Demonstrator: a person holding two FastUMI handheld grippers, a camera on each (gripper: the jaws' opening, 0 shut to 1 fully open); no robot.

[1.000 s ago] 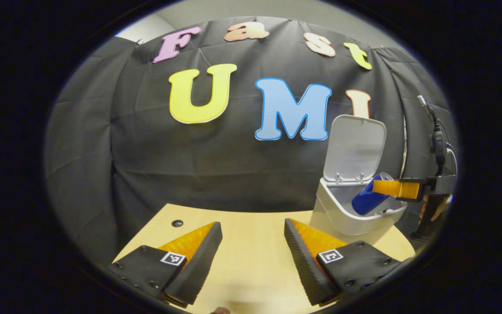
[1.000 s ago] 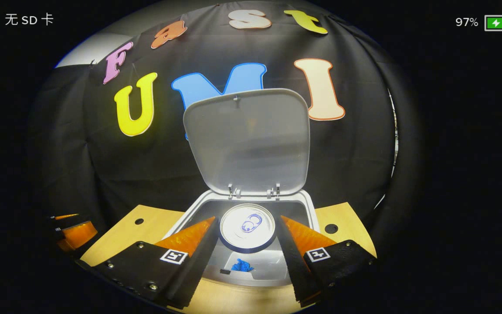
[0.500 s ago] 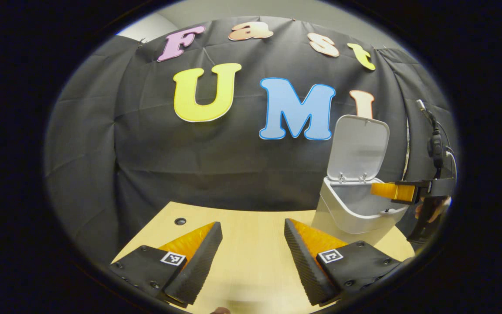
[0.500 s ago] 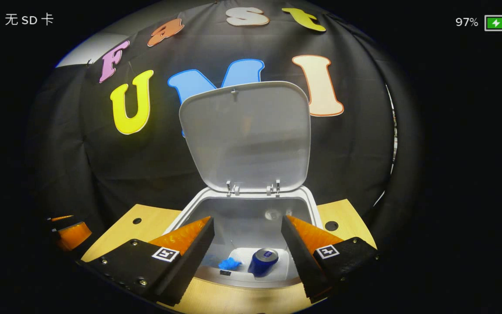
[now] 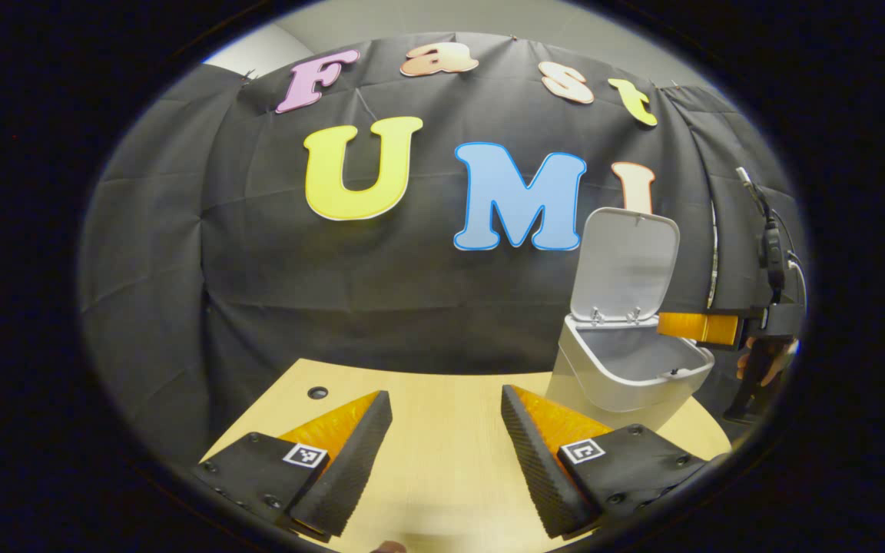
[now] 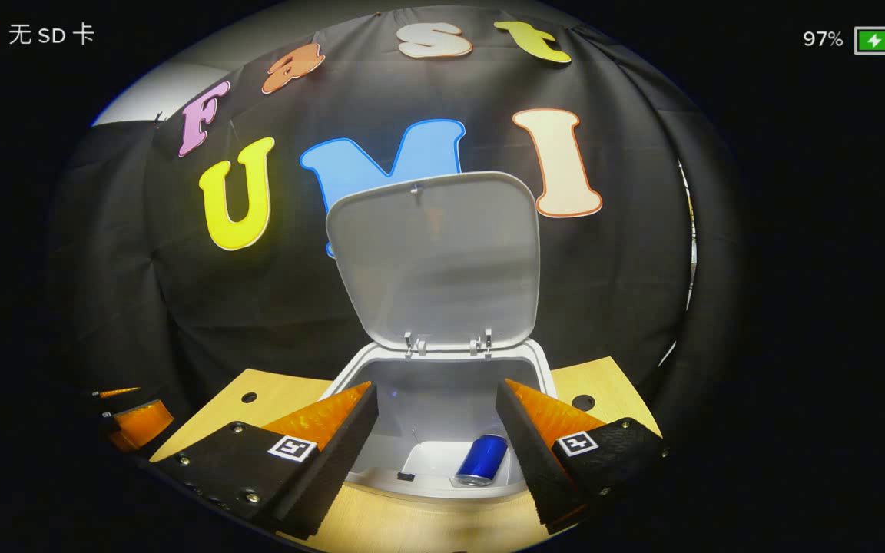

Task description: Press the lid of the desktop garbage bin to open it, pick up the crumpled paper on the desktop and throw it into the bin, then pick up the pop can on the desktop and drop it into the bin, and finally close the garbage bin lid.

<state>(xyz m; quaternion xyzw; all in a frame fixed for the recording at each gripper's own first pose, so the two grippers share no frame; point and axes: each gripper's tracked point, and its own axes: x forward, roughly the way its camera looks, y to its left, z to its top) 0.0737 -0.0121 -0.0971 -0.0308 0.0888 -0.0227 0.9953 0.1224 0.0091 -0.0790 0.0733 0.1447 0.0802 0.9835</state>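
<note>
The white garbage bin (image 6: 442, 355) stands on the wooden table with its lid (image 6: 435, 257) raised upright on its hinges. A blue pop can (image 6: 482, 460) lies on its side at the bottom of the bin. My right gripper (image 6: 436, 430) hangs open just above the bin's front rim, nothing between its fingers. In the left gripper view the bin (image 5: 627, 380) stands at the right with its lid (image 5: 625, 263) up, and the right gripper (image 5: 700, 328) sits at its far rim. My left gripper (image 5: 444, 442) is open over bare table, left of the bin.
The wooden table (image 5: 442, 468) has a small round hole (image 5: 318, 392) near its back left edge and another hole (image 6: 583, 402) right of the bin. Black cloth walls the booth close behind the table. A hand (image 5: 765, 365) holds the right gripper.
The right gripper opened and let go of the can, which dropped into the bin and now lies on its side. The right gripper then pulled back slightly. The left gripper stayed put.
</note>
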